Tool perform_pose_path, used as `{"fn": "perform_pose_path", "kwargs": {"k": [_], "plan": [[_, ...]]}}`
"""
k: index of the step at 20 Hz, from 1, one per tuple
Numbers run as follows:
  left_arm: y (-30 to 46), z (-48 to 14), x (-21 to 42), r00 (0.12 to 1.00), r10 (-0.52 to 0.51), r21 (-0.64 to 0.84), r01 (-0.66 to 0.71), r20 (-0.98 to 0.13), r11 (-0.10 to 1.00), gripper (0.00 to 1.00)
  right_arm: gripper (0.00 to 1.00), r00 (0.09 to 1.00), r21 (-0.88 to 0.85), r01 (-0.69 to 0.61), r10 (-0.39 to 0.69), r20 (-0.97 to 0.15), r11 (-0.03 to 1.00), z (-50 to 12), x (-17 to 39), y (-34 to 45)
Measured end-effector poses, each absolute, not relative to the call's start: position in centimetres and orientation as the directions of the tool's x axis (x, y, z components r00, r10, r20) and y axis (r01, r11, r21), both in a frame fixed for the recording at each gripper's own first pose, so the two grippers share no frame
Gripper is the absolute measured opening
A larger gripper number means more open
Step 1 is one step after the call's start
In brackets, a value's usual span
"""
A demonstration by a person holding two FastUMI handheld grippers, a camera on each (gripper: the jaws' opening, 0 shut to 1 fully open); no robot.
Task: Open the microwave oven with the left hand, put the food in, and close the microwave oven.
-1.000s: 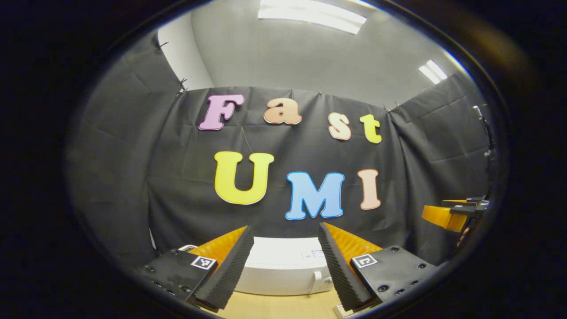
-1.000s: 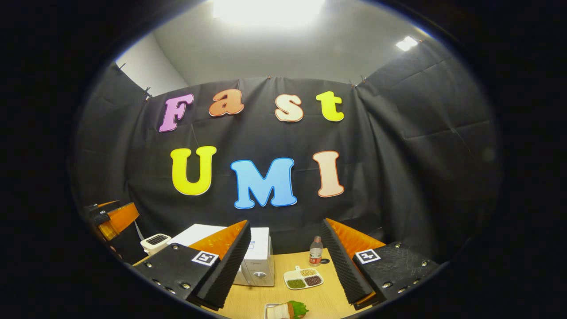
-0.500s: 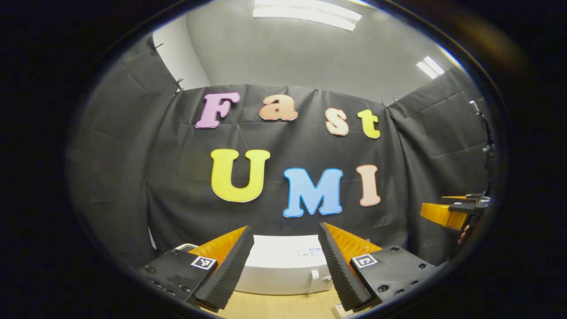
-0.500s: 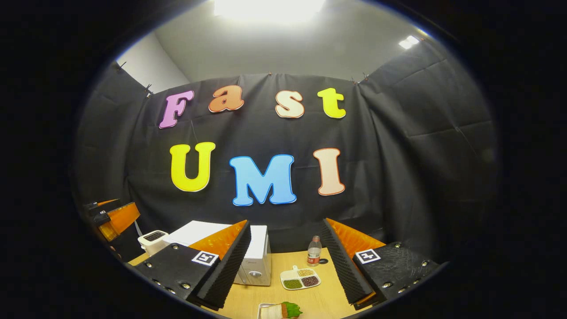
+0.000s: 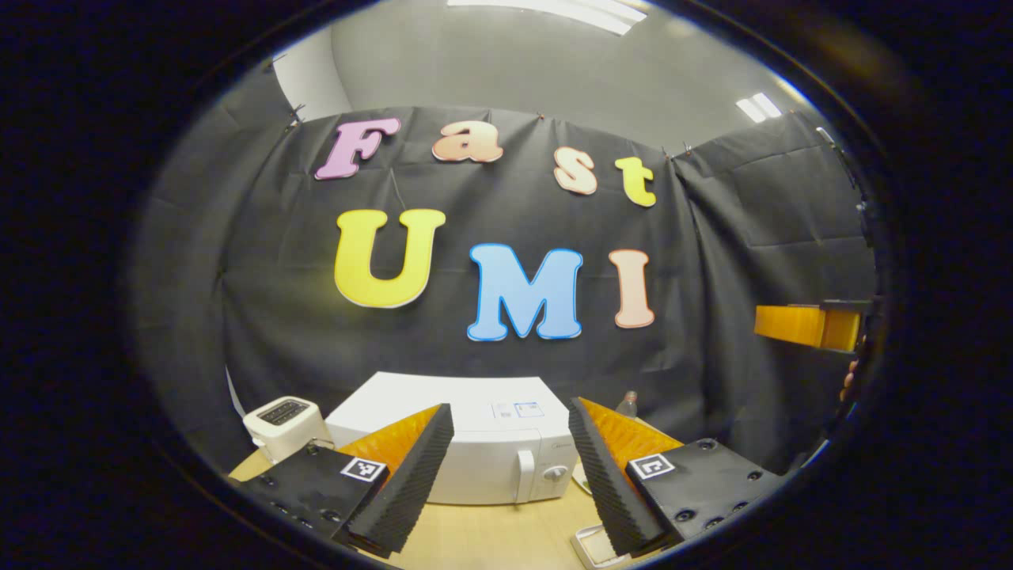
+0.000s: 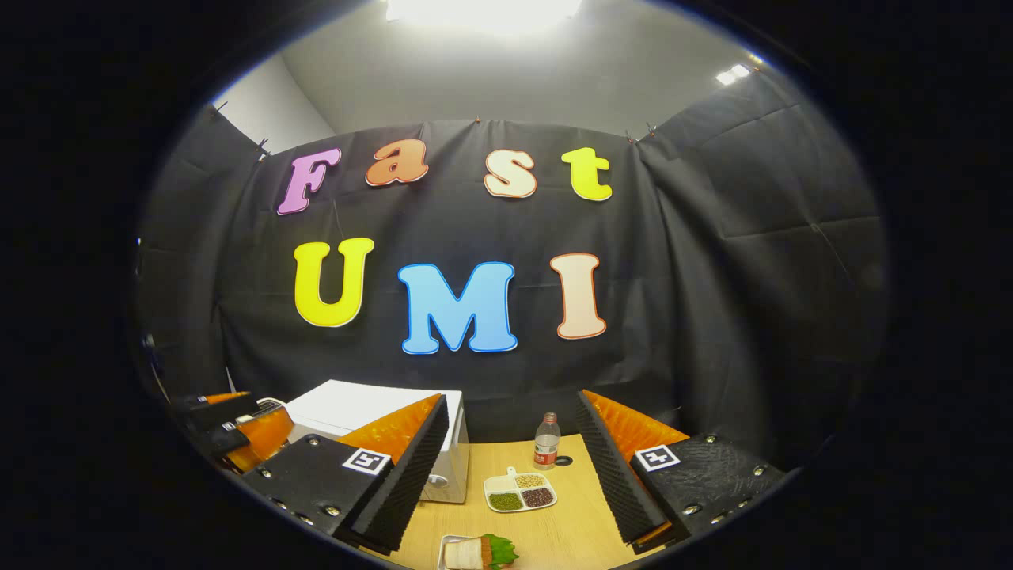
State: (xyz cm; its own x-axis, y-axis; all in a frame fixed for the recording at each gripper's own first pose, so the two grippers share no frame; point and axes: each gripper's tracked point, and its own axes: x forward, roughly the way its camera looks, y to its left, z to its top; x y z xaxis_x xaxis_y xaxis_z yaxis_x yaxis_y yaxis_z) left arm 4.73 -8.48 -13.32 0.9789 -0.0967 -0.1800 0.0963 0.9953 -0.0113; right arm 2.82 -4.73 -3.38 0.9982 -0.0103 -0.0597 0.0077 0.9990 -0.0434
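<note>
**Both grippers high and empty, microwave door shut**

In the left gripper view the left gripper (image 5: 510, 463) hangs with its jaws spread wide and nothing between them. The white microwave (image 5: 467, 443) sits at lower centre of the frame, door closed, its vertical handle (image 5: 521, 476) just right of centre and well apart from the fingertips. In the right gripper view the right gripper (image 6: 510, 463) is likewise wide and empty; the food (image 6: 475, 552), a roll with green leaf on a small dish, lies at the bottom edge of the frame.

The likely trouble is the handle: it is slim and close to the control knob (image 5: 555, 473), so an off-line approach could close on the knob or slide off the handle. A hard pull might also drag the light oven across the table.

The wooden table (image 6: 554, 530) also carries a toaster (image 5: 282, 419) at lower left, a bottle (image 6: 545, 442) and a sectioned tray of beans (image 6: 519, 493). Black cloth walls the booth under ceiling lights.
</note>
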Motion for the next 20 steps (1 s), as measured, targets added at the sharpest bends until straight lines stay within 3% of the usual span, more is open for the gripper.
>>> {"fn": "perform_pose_path", "kwargs": {"k": [12, 20], "plan": [[-13.5, -31.6, 11.5, 0.884, -0.111, -0.009, 0.12, -0.454, 0.993, 0.96, 0.96, 0.985, -0.078, 0.047, -0.059, -0.164, 0.996, -7.6, 4.5, -10.6], [-12.7, -39.2, 15.9, 0.838, -0.057, 0.015, 0.077, -0.542, 0.997, 0.95, 0.96, 0.961, -0.043, 0.066, -0.075, -0.266, 0.997, -10.8, 5.7, -13.7]]}}
